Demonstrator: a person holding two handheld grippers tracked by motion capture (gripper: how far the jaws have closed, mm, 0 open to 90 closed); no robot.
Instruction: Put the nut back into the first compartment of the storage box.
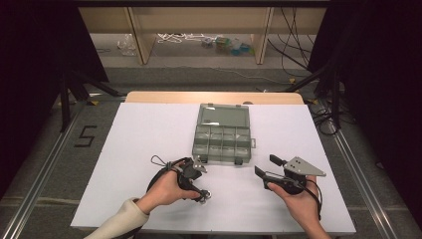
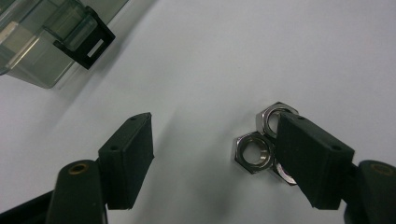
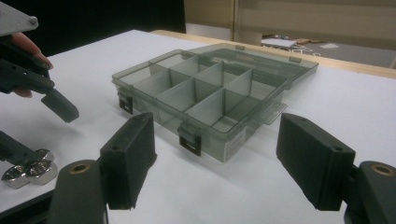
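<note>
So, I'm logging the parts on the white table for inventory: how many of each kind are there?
Hex nuts: 3, clustered together; one is partly hidden behind the left gripper.
Clear compartment box: 1, lid open.
Total: 4 things.

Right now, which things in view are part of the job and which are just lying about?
In the job:
- hex nuts, at the open left hand-held gripper
- open compartment box
- right hand-held gripper, open, waiting

Lying about:
- cables on the floor
- clutter under the far bench

Overhead view; two close tool-mounted views.
</note>
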